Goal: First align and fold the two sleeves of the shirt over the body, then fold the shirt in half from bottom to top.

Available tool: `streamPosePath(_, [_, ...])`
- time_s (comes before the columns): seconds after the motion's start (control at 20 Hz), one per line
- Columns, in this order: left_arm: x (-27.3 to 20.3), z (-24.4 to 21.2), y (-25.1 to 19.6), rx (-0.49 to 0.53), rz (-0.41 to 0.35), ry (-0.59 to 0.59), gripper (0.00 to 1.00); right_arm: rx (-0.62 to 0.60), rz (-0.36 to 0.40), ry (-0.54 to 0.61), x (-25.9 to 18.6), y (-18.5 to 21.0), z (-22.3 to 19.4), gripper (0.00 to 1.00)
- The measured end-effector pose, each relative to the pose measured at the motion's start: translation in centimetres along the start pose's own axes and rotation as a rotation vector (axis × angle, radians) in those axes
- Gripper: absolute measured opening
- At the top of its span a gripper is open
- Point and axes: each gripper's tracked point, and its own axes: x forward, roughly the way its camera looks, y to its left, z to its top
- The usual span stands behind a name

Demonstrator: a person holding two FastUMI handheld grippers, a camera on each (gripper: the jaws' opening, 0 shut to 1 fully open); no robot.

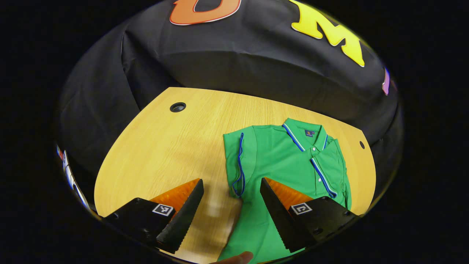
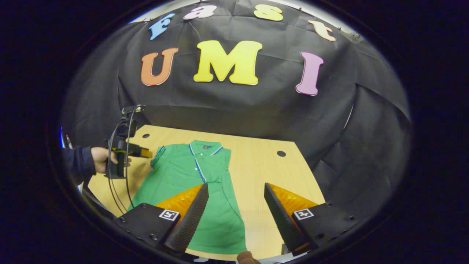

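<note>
With both sleeves folded onto the shirt point(image 2: 190, 183), the left gripper point(image 1: 231, 205) and right gripper point(image 2: 236, 209), both wide and empty, should pinch the hem corners evenly.

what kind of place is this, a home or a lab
Most likely a staged recording booth, not a home: black cloth wall behind a bare wooden table, one green polo shirt laid out.
</note>
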Motion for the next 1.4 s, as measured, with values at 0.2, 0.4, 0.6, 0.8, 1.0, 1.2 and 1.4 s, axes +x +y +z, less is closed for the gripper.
streamPosePath(0.2, [3.5, 0.9, -1.1, -0.054, 0.007, 0.058, 1.00, 0.000, -0.029, 0.058, -1.6, 0.2, -2.7, 0.96])
streamPosePath(0.4, [5.7, 0.7, -0.9, -0.039, 0.023, 0.096, 0.84, 0.033, -0.030, 0.093, -2.1, 1.1, -4.7, 0.95])
streamPosePath(0.6, [6.7, 0.0, -0.9, -0.071, 0.009, 0.108, 0.61, 0.035, -0.019, 0.100, -1.7, 2.0, -5.0, 0.95])
streamPosePath(0.8, [6.8, -0.6, -1.0, -0.061, -0.004, 0.150, 0.33, 0.042, -0.010, 0.097, -1.1, 2.3, -4.6, 0.94])
streamPosePath(1.0, [7.0, -0.4, 0.0, -0.001, 0.029, 0.163, 0.06, 0.034, -0.013, 0.077, -0.5, 2.0, -3.7, 0.94])
streamPosePath(1.2, [6.4, 0.1, -0.7, 0.020, 0.001, 0.151, 0.03, 0.043, -0.011, 0.072, -0.2, 1.9, -3.1, 0.95])
streamPosePath(1.4, [4.5, 1.7, -2.9, 0.084, -0.038, 0.110, 0.03, 0.058, -0.004, 0.063, 0.4, 1.9, -2.7, 0.95])
